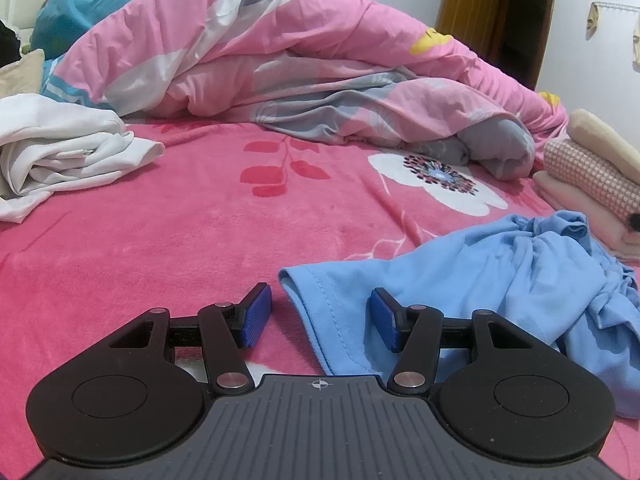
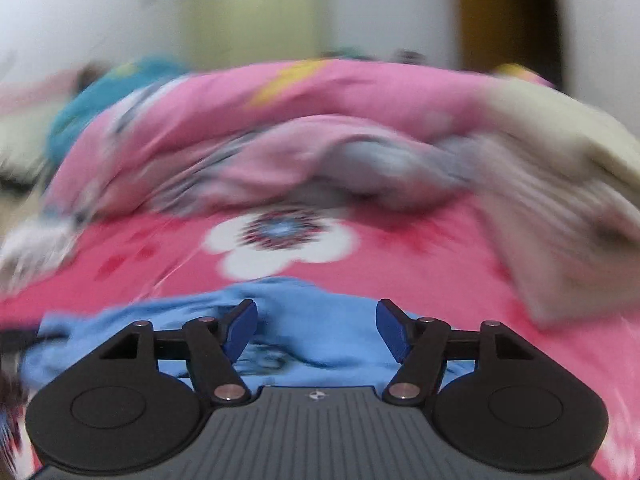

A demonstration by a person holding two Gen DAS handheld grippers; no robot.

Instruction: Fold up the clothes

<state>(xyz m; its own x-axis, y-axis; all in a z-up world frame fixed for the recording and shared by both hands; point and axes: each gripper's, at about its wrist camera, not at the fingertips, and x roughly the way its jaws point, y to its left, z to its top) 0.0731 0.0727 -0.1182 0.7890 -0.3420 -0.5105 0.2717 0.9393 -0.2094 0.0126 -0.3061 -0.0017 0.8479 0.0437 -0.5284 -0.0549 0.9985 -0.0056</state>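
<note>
**Mei:** While the blue shirt [image 1: 460,300] lies crumpled on the pink bedspread [image 1: 160,248], why do both tongs sit so low over it?

**Jun:** I'd say they are lining up for a grasp. The left gripper [image 1: 320,316] has its jaws released, with the shirt's hemmed edge lying between the blue pads [image 1: 256,316] but not pinched. That edge is the flattest, easiest part to take.

**Mei:** And the other one?

**Jun:** The right gripper [image 2: 316,328] is also released, hanging above the bunched middle of the shirt [image 2: 312,320]. Its view is smeared, so I cannot tell whether the pads brush the cloth. Nothing is clamped.

**Mei:** So the shirt is free?

**Jun:** It looks so: one part spread flat toward the left gripper, the rest heaped up on the shirt's right side. It probably needs spreading before any fold.

**Mei:** What lies past the shirt?

**Jun:** Just beyond it, on the right, a stack of folded cloths [image 1: 592,184], likely the finished pile. Left of the shirt and well apart, a rumpled white garment [image 1: 68,156], which I guess waits its turn.

**Mei:** And farthest?

**Jun:** Behind the shirt, a pink quilt [image 1: 260,60] is pushed back, seemingly to leave folding room. Past it stands a dark doorway [image 1: 520,28].
</note>
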